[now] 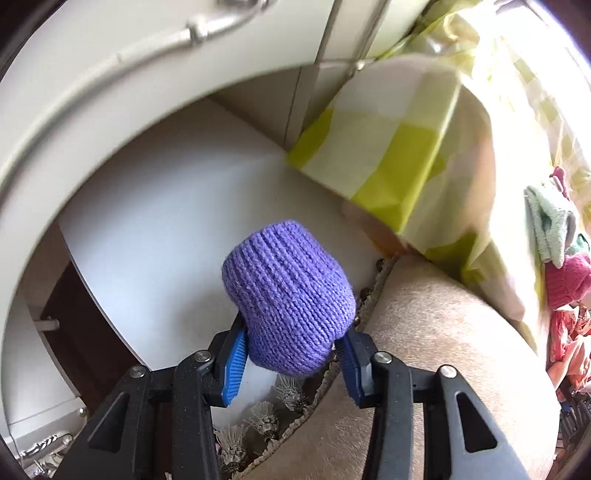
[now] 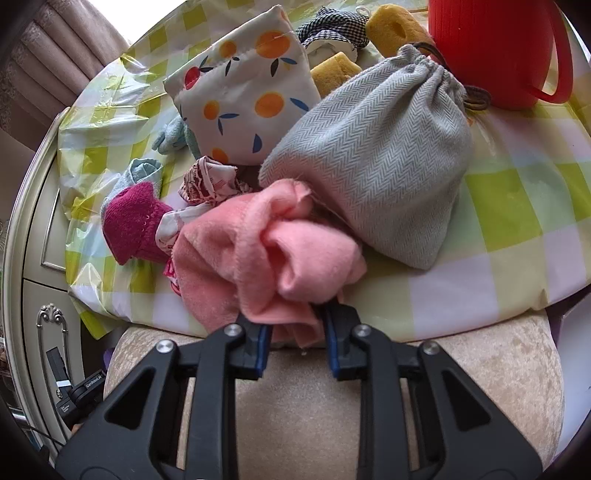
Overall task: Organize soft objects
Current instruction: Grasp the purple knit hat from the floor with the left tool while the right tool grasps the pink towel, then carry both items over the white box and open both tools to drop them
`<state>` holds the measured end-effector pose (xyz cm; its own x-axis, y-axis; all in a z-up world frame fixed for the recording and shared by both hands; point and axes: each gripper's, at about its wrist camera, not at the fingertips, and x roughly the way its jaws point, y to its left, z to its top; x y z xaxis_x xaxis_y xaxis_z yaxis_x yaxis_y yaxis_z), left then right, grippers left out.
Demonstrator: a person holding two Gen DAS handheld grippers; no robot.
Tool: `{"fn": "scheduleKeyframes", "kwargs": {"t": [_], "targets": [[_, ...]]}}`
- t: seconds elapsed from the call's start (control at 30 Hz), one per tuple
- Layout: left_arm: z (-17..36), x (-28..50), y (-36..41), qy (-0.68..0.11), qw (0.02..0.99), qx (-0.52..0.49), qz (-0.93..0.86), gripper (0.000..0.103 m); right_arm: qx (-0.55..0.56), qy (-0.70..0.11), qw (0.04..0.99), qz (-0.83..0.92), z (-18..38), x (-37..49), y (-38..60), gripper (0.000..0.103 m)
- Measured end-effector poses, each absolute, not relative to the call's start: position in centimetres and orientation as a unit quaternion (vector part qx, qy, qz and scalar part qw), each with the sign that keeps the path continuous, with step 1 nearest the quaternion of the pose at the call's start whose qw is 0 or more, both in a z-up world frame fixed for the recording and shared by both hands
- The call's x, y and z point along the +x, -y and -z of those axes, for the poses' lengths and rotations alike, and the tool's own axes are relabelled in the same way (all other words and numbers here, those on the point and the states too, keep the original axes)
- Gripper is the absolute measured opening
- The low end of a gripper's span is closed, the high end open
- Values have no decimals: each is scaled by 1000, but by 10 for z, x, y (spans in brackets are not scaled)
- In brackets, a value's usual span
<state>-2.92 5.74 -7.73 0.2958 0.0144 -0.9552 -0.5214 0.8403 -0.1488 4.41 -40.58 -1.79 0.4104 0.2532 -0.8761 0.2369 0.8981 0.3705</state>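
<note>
My left tongs are clamped on a purple knitted piece — the blue pads press its lower end from both sides, and the ribbed body bulges out beyond the fingertips. It hangs over a white surface beside the edge of a beige cushioned seat, which has a fringe of tassels along its rim. Off to the right in that view, the green-and-white checked cloth drapes down from the counter, and I can see a pale green rag and a magenta knit at the frame's edge.

My right tongs are closed on the near hem of a pink fleece cloth, which lies crumpled at the front edge of the counter. The fabric is pinched between the pads, with the rest heaped ahead of them.

Touching the pink cloth from behind is a grey herringbone drawstring pouch. Further back sits a white pouch printed with oranges, leaning against the grey one. To the left lie a magenta sock and a red-and-white patterned scrap. At the far side — a red plastic bucket, two yellow sponges and a black gingham piece.
</note>
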Motion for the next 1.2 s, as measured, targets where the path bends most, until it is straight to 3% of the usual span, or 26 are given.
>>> {"fn": "scheduleKeyframes", "kwargs": {"t": [0.37,0.53,0.67,0.7,0.73,0.77,0.8,1.0,1.07,1.1,1.2], "targets": [[-57,-43,79,-421,898,-120,-55,45,206,-461,863,-30,-31,-9,428,9],[-82,-19,166,-407,906,-105,58,45,210,-425,880,-6,-51,-39,463,8],[-82,-17,208,-411,902,-91,94,45,223,-459,859,-32,-47,-36,476,11],[-82,-16,214,-415,900,-93,99,45,227,-474,850,-43,-44,-31,474,28],[-76,-12,225,-417,898,-92,104,45,229,-487,840,-62,-40,-23,470,75],[-72,-10,228,-417,898,-89,108,45,234,-489,837,-79,-36,-17,466,96],[-73,-10,234,-416,899,-85,110,45,232,-482,841,-85,-34,-12,461,103],[-75,-6,253,-416,900,-67,115,45,172,-539,818,-103,-4,43,432,101],[-74,-3,257,-417,900,-63,112,45,157,-559,806,-114,11,55,425,61],[-74,-2,259,-417,900,-61,111,45,164,-575,794,-110,19,57,426,23],[-77,-2,265,-414,902,-53,110,45,188,-556,800,-126,15,45,437,20]]}}
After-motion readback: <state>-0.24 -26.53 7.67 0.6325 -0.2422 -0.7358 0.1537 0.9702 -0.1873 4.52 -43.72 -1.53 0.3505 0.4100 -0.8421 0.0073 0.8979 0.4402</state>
